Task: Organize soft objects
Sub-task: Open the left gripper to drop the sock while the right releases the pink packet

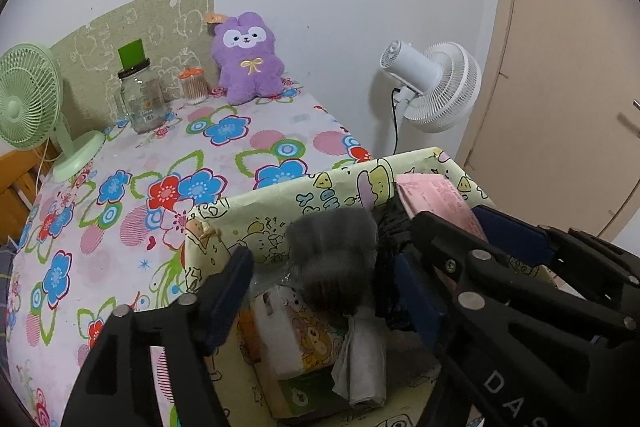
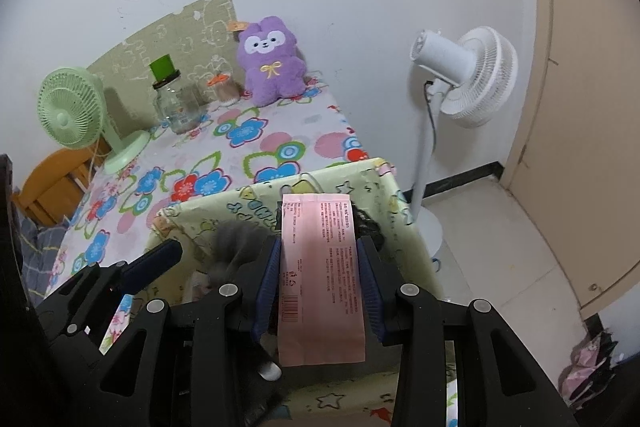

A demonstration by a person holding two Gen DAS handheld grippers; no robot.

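Observation:
A pale yellow cartoon-print storage box (image 1: 280, 193) (image 2: 384, 187) stands on the floral table near its front edge. A grey fluffy soft item (image 1: 334, 255) (image 2: 236, 247) sits inside it, above tissue packs (image 1: 296, 339). My left gripper (image 1: 320, 287) is open over the box, fingers either side of the grey item, not gripping it. My right gripper (image 2: 320, 275) is shut on a pink soft pack (image 2: 320, 275) (image 1: 436, 199), held upright over the box. A purple plush bunny (image 1: 248, 59) (image 2: 272, 63) sits at the table's far edge against the wall.
A green desk fan (image 1: 28, 99) (image 2: 74, 107), a glass jar with green lid (image 1: 140, 95) (image 2: 176, 99) and a cotton-swab holder (image 1: 194, 87) stand at the back. A white pedestal fan (image 1: 436, 83) (image 2: 464, 75) stands right of the table, by a door (image 2: 580, 67).

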